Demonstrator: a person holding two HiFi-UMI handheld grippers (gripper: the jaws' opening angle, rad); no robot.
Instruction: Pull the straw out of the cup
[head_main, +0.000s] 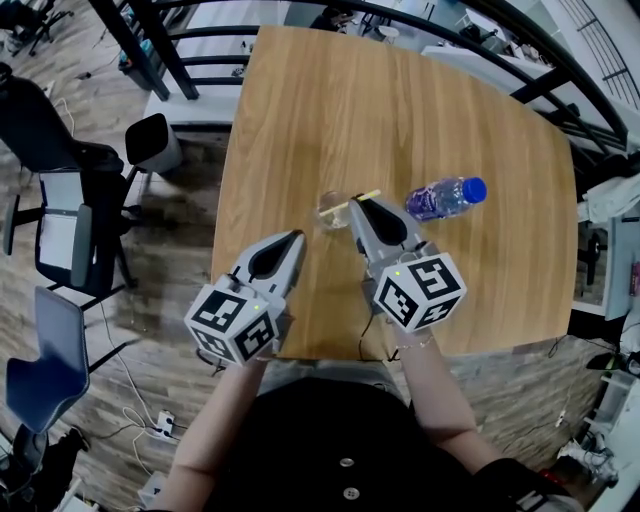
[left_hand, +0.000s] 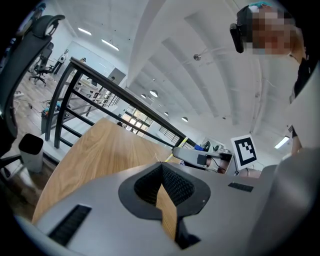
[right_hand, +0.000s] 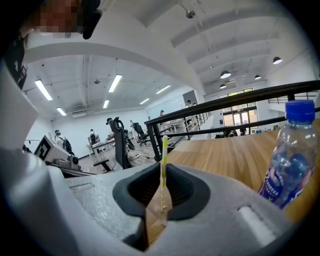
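1. Left gripper (head_main: 297, 238) (left_hand: 161, 165) is nearest us, short of the cup (head_main: 332, 210) and to its left. Its jaw tips meet, with nothing between them.
2. Right gripper (head_main: 356, 205) (right_hand: 163, 166) sits just right of the cup, its jaws pinched on the straw (head_main: 362, 197) (right_hand: 164, 147).
3. The straw stands in the cup and leans out over its right rim.
4. A bottle (head_main: 446, 197) (right_hand: 287, 155) with a blue cap stands upright to the right of the cup, apart from it.
5. The wooden table (head_main: 400, 100) runs on past the cup to a black railing (right_hand: 235, 102).
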